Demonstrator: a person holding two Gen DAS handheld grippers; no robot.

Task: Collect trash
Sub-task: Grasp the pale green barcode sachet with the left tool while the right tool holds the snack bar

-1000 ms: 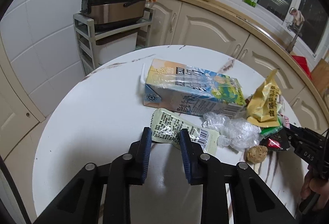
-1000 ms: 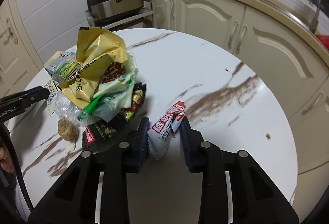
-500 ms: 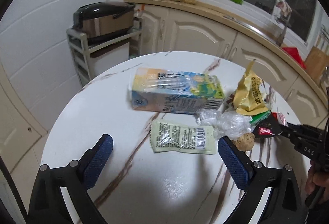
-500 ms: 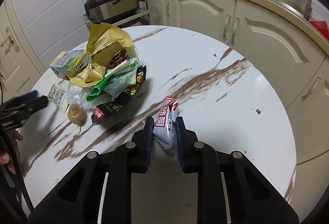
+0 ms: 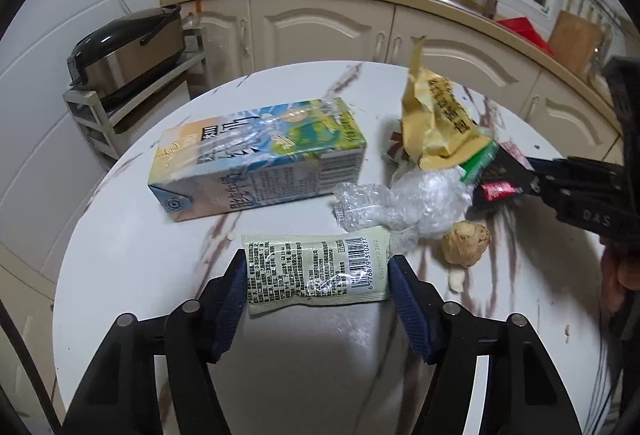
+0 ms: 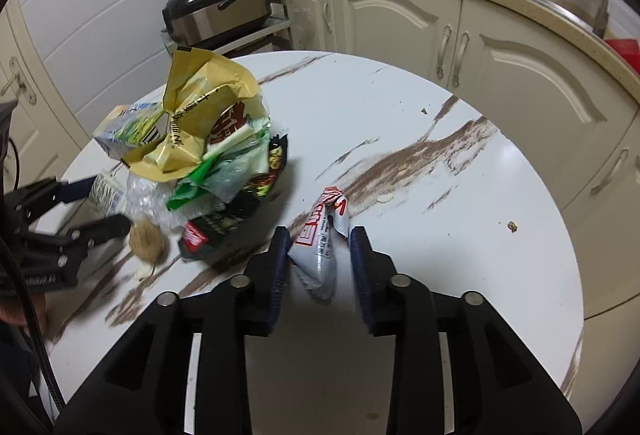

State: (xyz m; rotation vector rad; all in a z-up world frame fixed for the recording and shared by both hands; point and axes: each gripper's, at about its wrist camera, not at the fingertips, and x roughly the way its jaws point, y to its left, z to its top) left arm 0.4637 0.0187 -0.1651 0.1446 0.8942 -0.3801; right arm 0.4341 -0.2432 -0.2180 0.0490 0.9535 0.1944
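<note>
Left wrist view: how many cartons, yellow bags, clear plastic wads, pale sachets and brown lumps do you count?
Cartons: 1
Yellow bags: 1
Clear plastic wads: 1
Pale sachets: 1
Brown lumps: 1
Total: 5

Right gripper (image 5: 592,191) body, seen from the left wrist cam, read "DAS". Pale green sachet (image 5: 318,269) near the table's front edge carried a barcode w/ digits approx "6976879310271", last ones uncertain; its fine print was too small to read. Milk carton (image 5: 256,167), yellow bag (image 5: 434,115) and red-white wrapper (image 6: 322,235) bore large Chinese characters, not legible enough to give.
</note>
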